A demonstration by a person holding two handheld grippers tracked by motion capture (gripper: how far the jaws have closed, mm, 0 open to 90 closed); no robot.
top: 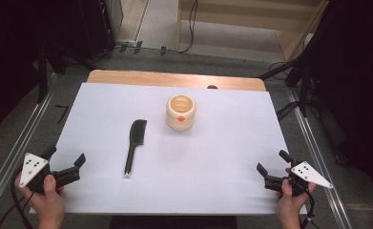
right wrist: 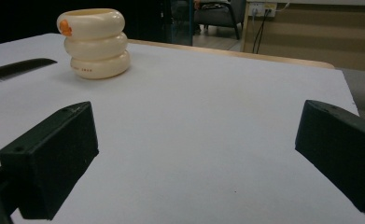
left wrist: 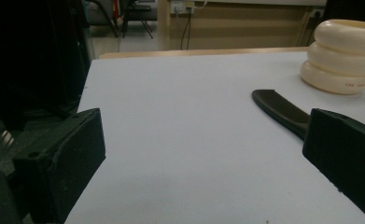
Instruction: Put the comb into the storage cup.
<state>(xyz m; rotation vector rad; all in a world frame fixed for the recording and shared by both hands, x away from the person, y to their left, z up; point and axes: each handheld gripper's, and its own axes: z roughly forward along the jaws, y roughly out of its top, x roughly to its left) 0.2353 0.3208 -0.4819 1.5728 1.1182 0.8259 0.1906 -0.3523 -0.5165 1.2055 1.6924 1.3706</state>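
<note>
Left gripper point(top: 66, 161) at the near left corner of the bench point(top: 222, 181), jaws spread wide, nothing between them; right gripper point(top: 273, 166) at the near right corner, same. Black comb point(top: 134, 144) lies flat left of centre, handle toward the person, closer to the left gripper. Cream ribbed cup point(top: 180, 112) stands upright just right of the comb's toothed end, not touching it.

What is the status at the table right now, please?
Left gripper open, empty, near left corner. Right gripper open, empty, near right corner. Black comb flat on the white sheet, cream ribbed cup upright beside it, both untouched. Nothing in the way.
</note>
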